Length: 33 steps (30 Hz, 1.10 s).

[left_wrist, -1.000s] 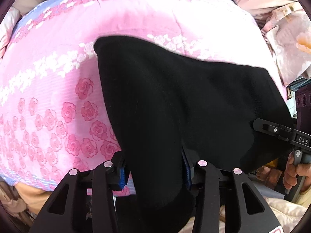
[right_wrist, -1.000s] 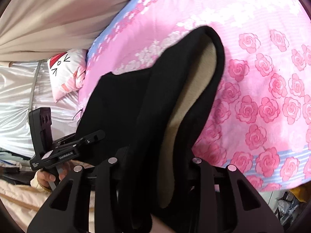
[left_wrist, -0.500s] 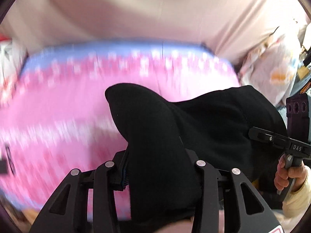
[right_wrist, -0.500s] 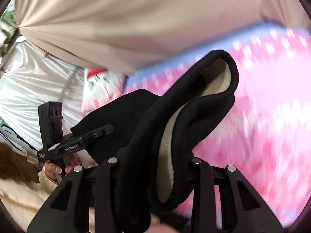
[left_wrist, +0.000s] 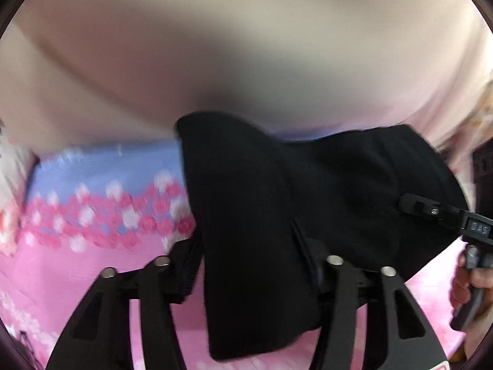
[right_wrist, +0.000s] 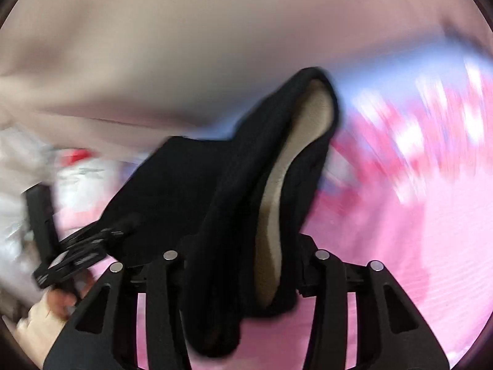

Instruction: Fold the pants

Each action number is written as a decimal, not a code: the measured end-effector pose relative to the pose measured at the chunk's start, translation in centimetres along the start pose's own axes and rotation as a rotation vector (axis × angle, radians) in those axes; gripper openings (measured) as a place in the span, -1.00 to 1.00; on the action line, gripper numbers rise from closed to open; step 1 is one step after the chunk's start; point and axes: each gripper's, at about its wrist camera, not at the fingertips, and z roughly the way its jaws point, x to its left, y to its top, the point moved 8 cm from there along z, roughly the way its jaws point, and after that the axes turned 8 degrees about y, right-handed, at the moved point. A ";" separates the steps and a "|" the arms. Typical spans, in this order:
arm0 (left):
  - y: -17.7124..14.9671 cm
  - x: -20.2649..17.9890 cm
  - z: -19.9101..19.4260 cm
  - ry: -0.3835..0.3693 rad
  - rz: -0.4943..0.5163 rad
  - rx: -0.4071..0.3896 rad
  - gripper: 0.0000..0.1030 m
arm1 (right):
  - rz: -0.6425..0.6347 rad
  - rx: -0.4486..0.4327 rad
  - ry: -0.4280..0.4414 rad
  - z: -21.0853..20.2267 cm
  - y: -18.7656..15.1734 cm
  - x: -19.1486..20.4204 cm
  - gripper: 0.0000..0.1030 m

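Black pants point(left_wrist: 308, 191) span both opening hand-held grippers, left point(left_wrist: 249, 265) and right point(right_wrist: 243, 246), fabric between each pair, above the bed point(left_wrist: 92, 246).

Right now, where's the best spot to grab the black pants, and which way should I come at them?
Probably the thick folded edge of the black pants, where the beige lining peeks out. It stands up off the pink bedspread, so come from the near side with one finger on each face. The right gripper straddles it, jaws opening; the left gripper does likewise.
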 end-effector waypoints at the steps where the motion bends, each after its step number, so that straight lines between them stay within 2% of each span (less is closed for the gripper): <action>1: -1.4 0.8 3.8 0.043 -0.014 0.049 0.13 | 0.057 -0.043 0.061 -0.4 -0.7 -1.1 -0.01; 2: -2.8 1.6 6.3 0.090 -0.017 0.108 0.17 | 0.063 -0.088 0.067 -1.4 -1.0 -1.3 0.03; 3: -3.8 2.1 7.6 0.072 -0.038 0.143 0.18 | 0.058 -0.130 0.039 -2.9 -1.5 -1.4 0.19; 4: -3.9 2.8 6.9 0.009 -0.099 0.090 0.26 | 0.055 -0.165 0.010 -4.4 -2.1 -1.5 0.28; 5: -3.9 3.7 5.9 0.004 -0.130 0.072 0.29 | 0.059 -0.204 0.003 -6.4 -3.0 -1.5 0.28; 8: -4.4 6.1 2.2 0.064 -0.141 0.025 0.28 | 0.082 -0.261 -0.003 -10.5 -5.2 -1.3 0.28; 11: -5.0 7.6 -1.1 0.154 -0.087 0.008 0.28 | 0.037 -0.269 -0.004 -13.0 -6.7 0.8 0.28; 12: -5.2 7.7 -2.0 0.173 -0.068 0.004 0.28 | 0.005 -0.268 -0.010 -13.3 -6.9 1.7 0.21; 13: -5.5 7.6 -3.1 0.200 -0.038 -0.003 0.29 | -0.029 -0.266 -0.026 -13.3 -6.9 2.4 0.02; 14: -5.9 7.3 -3.9 0.216 -0.008 -0.005 0.31 | -0.081 -0.248 -0.054 -13.1 -7.0 3.6 -0.06; 16: -6.4 6.6 -5.0 0.251 0.032 0.002 0.31 | -0.146 -0.218 -0.118 -12.1 -6.7 5.2 -0.41; 17: -6.7 5.9 -5.4 0.259 0.052 0.008 0.31 | -0.175 -0.198 -0.133 -11.4 -6.0 6.2 -0.45; 22: -5.4 1.7 -5.7 0.269 0.107 -0.006 0.31 | -0.320 -0.181 -0.258 -7.9 -3.0 9.6 -0.46; 24: -4.0 0.4 -4.6 0.284 0.120 -0.002 0.42 | -0.342 -0.181 -0.277 -6.2 -2.6 10.0 -0.45; 25: -3.5 -0.1 -4.2 0.283 0.121 -0.006 0.50 | -0.350 -0.165 -0.296 -5.1 -2.1 9.8 -0.45; 27: -2.6 -0.9 -2.6 0.299 0.128 -0.005 0.52 | -0.340 -0.147 -0.319 -3.5 -1.8 8.4 -0.45; 29: -2.3 -1.5 -0.4 0.319 0.139 0.003 0.59 | -0.316 -0.098 -0.359 -1.4 -1.8 5.9 -0.45; 31: -3.0 -1.8 2.4 0.323 0.145 0.051 0.59 | -0.294 -0.054 -0.370 0.3 -2.4 3.8 -0.47; 33: -4.6 -1.5 5.4 0.320 0.138 0.129 0.59 | -0.312 -0.060 -0.356 0.5 -2.6 3.8 -0.45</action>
